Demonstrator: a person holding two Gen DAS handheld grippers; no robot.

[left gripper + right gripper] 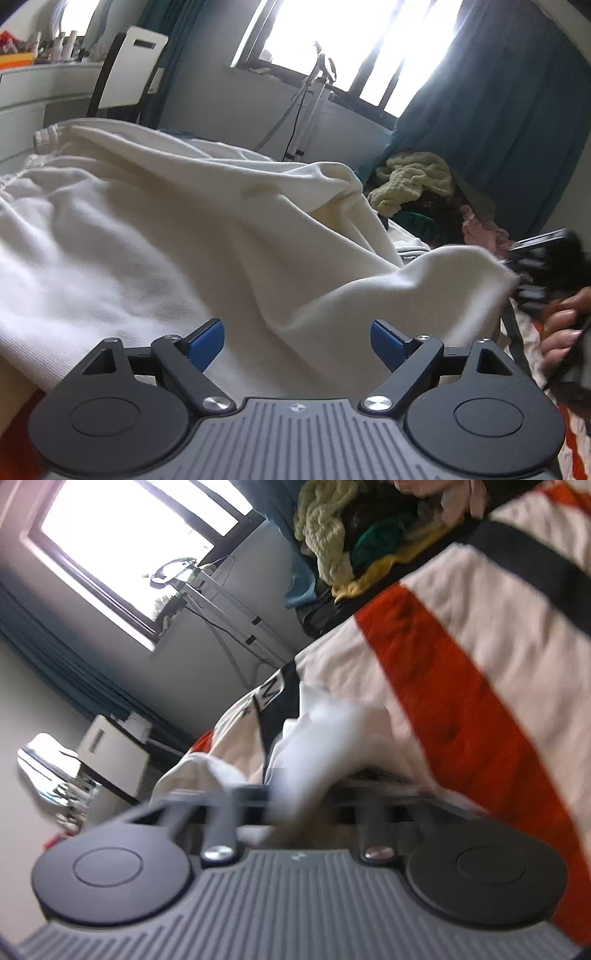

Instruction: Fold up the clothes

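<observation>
Left wrist view: my left gripper (297, 341) spread, empty, above cream garment (155, 229); my right gripper (532, 273), mid-right, pinches its corner.

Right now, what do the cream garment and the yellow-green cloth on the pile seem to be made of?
Cream garment: probably a soft, matte knit cotton, since fine ribbing shows and it drapes in loose folds. Yellow-green cloth: looks like terry or chenille, with a nubby, fluffy surface.

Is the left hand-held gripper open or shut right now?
Open. The left hand-held gripper has its blue pads set wide apart, with the cream garment lying between and beyond them, ungripped.
</observation>
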